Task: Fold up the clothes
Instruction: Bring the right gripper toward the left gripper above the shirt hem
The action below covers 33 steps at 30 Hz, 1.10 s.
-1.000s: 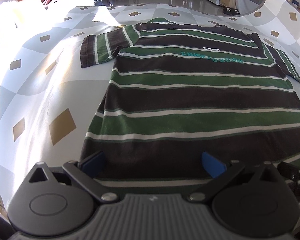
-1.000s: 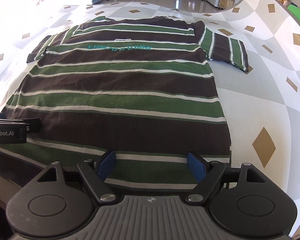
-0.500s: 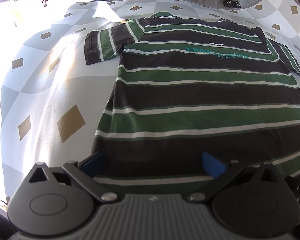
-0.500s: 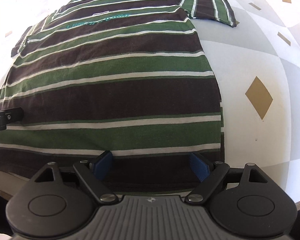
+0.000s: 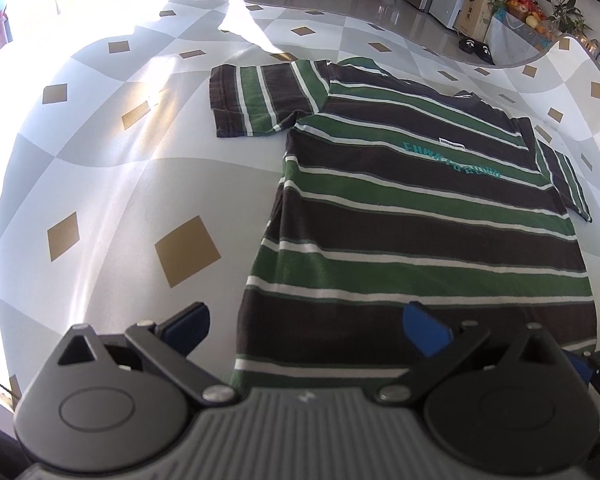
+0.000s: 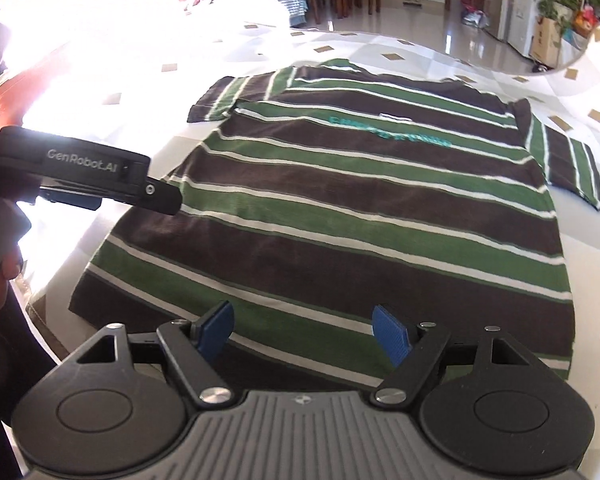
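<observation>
The striped shirt [image 5: 428,216] lies flat and spread out on the checked surface [image 5: 100,184]. Both short sleeves stick out to the sides. The collar is at the far end, at 12 o'clock, and the bottom hem is at the near end, at 6 o'clock, close to the edge of the surface. So the long way of the shirt runs from 6 to 12, straight away from the person.

The left tongs [image 5: 306,326] are spread wide and hold nothing. They hang over the near left corner of the shirt. The left side edge of the shirt runs up between the two blue tips, toward 12 o'clock and a little to 1. The left sleeve [image 5: 260,100] is far off at about 11 o'clock.

The right tongs [image 6: 306,332] are spread wide too, and hold nothing. They hang over the hem, with the cloth right under the tips. The right sleeve [image 6: 568,168] is far off at about 2 o'clock. In the right view the left tongs [image 6: 162,196] show from the side at about 10 o'clock, over the shirt's left edge.

The shirt is not folded now. Both tongs are nearest to the hem, each on its own side. I think the hem corners are the easiest parts to pinch from here. The sleeves and collar would need a long reach toward 12 o'clock.
</observation>
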### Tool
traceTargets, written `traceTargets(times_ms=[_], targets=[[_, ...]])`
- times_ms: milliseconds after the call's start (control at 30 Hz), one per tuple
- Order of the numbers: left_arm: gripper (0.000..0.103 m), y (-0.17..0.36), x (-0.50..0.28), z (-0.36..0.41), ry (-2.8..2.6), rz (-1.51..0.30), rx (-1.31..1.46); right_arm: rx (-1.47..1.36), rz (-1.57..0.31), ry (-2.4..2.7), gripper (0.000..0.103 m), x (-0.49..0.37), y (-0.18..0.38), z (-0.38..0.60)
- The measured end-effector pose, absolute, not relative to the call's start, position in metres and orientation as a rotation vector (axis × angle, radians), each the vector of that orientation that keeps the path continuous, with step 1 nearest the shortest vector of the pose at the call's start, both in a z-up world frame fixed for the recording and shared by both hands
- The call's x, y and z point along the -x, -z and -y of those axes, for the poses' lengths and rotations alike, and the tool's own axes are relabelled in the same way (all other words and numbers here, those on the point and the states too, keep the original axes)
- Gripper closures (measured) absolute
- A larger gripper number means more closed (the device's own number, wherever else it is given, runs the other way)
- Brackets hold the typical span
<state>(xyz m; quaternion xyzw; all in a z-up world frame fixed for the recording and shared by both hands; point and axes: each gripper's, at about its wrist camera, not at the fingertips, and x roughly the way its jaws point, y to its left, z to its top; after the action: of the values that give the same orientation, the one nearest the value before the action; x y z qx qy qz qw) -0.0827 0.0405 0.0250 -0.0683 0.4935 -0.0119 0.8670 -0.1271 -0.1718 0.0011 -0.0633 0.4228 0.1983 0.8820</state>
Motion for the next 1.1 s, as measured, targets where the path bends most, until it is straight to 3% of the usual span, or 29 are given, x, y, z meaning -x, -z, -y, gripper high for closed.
traceTargets(times_ms=[500,733,1100], targets=[[0.0,-0.023,0.086,-0.078,-0.112,-1.014,0.225,0.28,-0.803,-0.538,0.027,0.128,0.016,0.102],[0.0,-0.021,0.084,-0.076,-0.101,-1.015,0.244,0.472,-0.759,-0.597,0.025,0.147,0.035,0.082],[0.0,-0.021,0.075,-0.055,-0.019,-1.013,0.252,0.476,-0.805,-0.672,0.025,0.155,0.043,0.089]])
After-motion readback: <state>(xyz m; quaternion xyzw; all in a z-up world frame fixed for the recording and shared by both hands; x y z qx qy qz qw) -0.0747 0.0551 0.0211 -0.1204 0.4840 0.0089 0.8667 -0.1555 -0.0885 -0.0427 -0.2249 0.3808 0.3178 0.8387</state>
